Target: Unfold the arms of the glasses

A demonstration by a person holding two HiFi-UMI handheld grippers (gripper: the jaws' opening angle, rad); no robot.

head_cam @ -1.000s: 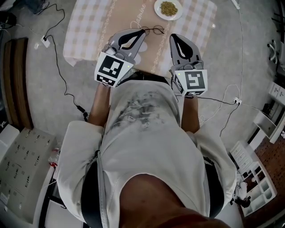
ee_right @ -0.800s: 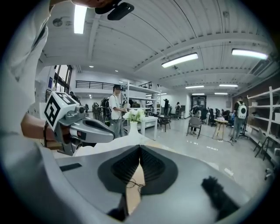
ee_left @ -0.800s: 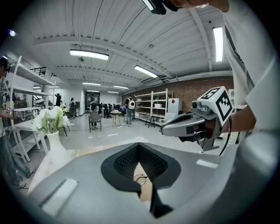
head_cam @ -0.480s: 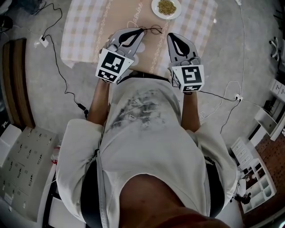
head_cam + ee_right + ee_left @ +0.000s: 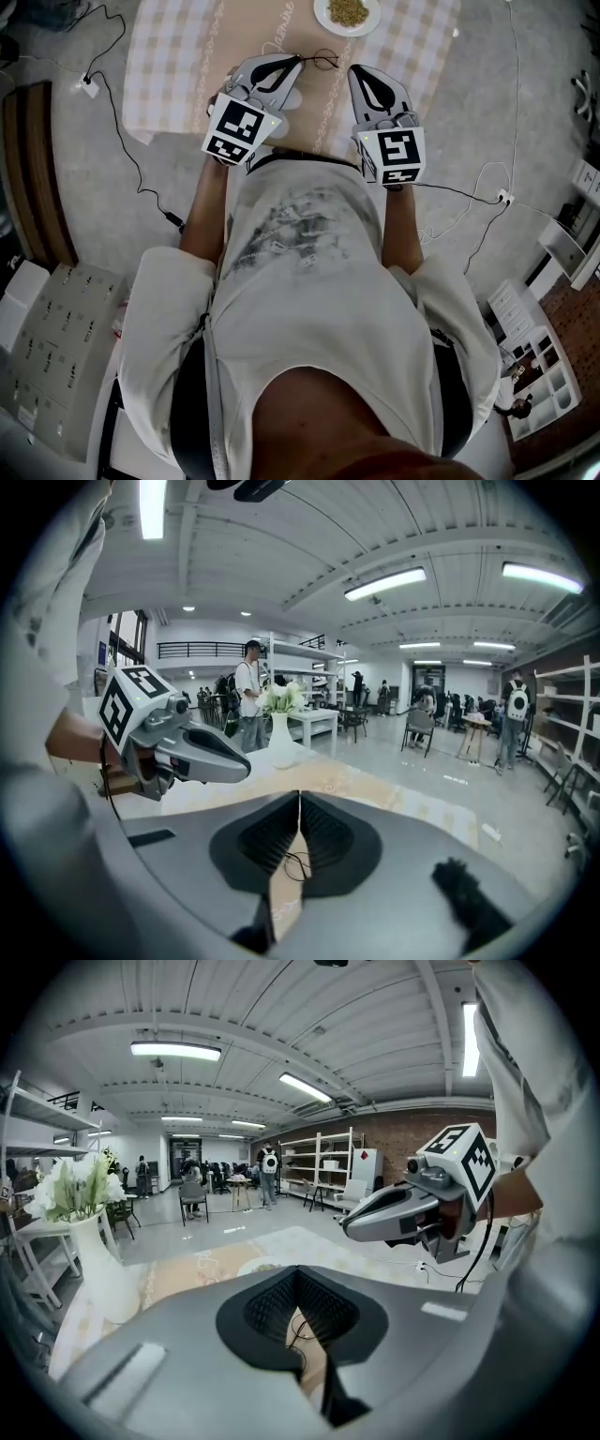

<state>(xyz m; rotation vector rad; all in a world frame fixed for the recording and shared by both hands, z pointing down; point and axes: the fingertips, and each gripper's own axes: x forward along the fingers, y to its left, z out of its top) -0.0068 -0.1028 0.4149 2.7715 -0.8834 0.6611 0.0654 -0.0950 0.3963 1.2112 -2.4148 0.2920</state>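
Dark wire glasses (image 5: 323, 62) on checked tablecloth (image 5: 169, 56)

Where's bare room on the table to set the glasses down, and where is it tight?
Free: the checked cloth left of the left gripper, out to its left edge, and the cloth right of the right gripper, below the plate. Crowded: the runner's middle, where the glasses lie between both gripper tips, with the plate just beyond.
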